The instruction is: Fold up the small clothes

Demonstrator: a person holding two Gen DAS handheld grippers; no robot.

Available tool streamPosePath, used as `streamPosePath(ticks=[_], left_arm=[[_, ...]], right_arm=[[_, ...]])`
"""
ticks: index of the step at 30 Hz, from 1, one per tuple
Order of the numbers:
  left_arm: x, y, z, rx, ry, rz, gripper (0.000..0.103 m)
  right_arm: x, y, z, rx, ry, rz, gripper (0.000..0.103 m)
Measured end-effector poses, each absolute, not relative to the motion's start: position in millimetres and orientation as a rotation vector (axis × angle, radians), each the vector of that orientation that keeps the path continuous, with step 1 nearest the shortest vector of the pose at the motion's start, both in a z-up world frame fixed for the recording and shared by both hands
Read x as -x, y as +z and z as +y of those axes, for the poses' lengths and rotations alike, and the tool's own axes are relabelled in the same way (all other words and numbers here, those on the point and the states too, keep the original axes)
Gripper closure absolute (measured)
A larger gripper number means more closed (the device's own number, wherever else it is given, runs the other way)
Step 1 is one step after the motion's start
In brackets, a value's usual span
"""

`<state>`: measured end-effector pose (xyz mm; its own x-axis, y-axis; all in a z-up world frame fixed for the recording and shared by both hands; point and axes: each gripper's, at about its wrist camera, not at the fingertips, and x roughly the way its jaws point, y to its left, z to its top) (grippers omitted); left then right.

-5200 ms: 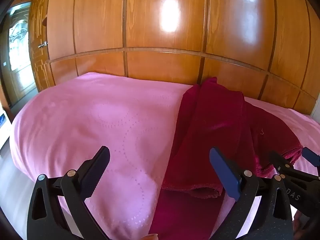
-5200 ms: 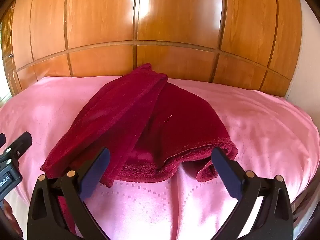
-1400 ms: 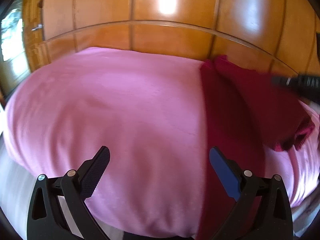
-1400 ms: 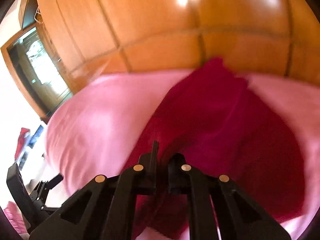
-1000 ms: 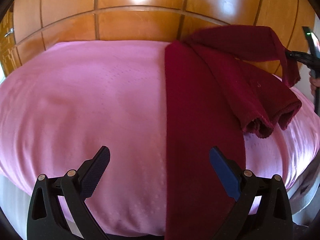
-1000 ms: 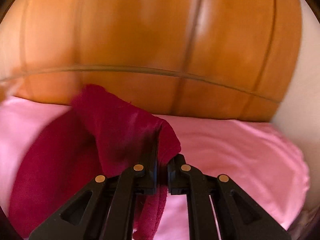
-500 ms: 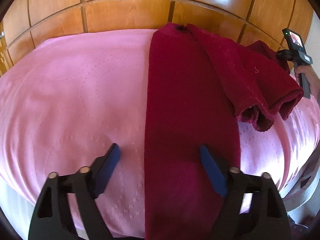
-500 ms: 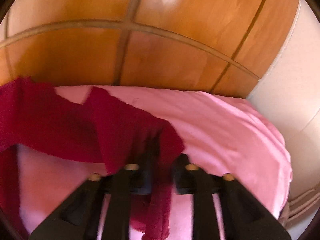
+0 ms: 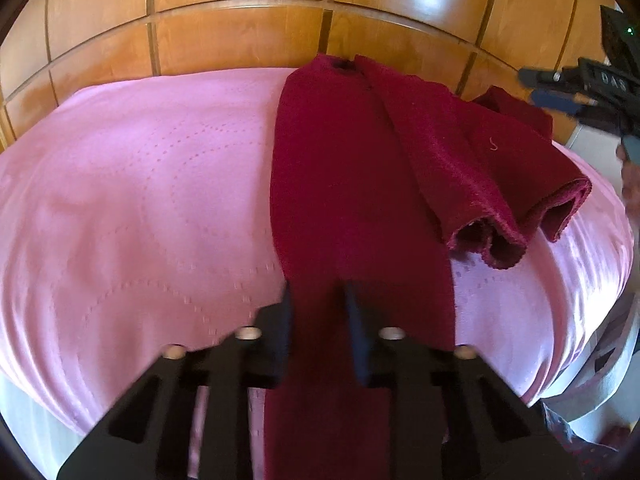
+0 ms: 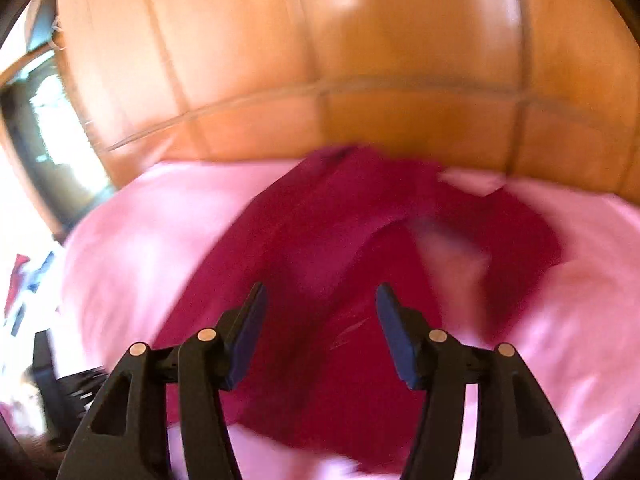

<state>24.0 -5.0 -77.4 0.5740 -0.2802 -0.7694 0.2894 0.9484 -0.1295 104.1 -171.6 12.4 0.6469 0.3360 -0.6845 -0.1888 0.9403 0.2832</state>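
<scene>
Garment: a dark red garment [image 9: 348, 184] of plush, velvety cloth is lying on the bed; one long flat strip is running toward the near edge and hanging over it, while a second part is lying folded across to the right, its open hem curling into rolled tubes.
Bed cover: a pink bedspread [image 9: 140, 200] with a satin sheen and dotted circular stitching is bulging softly under the cloth.
Backdrop: glossy wooden panels [image 9: 240, 36] with grooved seams are reflecting bright light.
Left gripper: the left gripper [image 9: 318, 300] is closing, its black jaws narrow, with the near strip of the garment between them; motion blur is making it hard to tell whether the pads are pressing yet.
Right gripper: the right gripper [image 10: 318, 312] is opening, jaws moderately wide above the red cloth, nothing pinched between them.
Hard to make out: the right wrist view is heavily smeared, so the garment's folds there are reading only as red shapes; the strip's lower end is being cut off behind the left gripper's frame.
</scene>
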Motion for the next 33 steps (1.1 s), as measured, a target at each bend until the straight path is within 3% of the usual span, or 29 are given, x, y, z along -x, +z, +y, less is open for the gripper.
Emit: streamPosePath(ticks=[7, 16, 26, 27, 29, 30, 33], left_arm=[[-20.2, -61.4, 12.5, 0.08, -0.357, 0.848, 0.097], [-61.1, -21.0, 87.6, 0.183, -0.237, 0.722, 0.099], [-122.1, -16.3, 103.6, 0.116, -0.075, 0.707, 0.099], [-120.2, -17.6, 104.2, 0.118, -0.063, 0.709, 0.092], [-116.9, -18.8, 105.5, 0.135, -0.053, 0.709, 0.065], [-112.6, -17.6, 107.2, 0.142, -0.038, 0.695, 0.045], [-96.4, -11.9, 109.1, 0.131, -0.019, 0.655, 0.04]], right_arm=[[-128.3, -36.4, -135.0, -0.306, 0.325, 0.985, 0.047], [-131.5, -49.4, -151.6, -0.417, 0.327, 1.029, 0.045], [-131.6, -66.8, -136.3, -0.53, 0.414, 1.053, 0.045], [-133.6, -67.1, -136.7, -0.541, 0.423, 1.05, 0.05], [-136.4, -65.1, -132.5, -0.533, 0.462, 1.046, 0.076], [-137.1, -62.3, -130.3, -0.517, 0.464, 1.039, 0.095], [-132.5, -28.0, -130.5, -0.432, 0.471, 0.932, 0.095]])
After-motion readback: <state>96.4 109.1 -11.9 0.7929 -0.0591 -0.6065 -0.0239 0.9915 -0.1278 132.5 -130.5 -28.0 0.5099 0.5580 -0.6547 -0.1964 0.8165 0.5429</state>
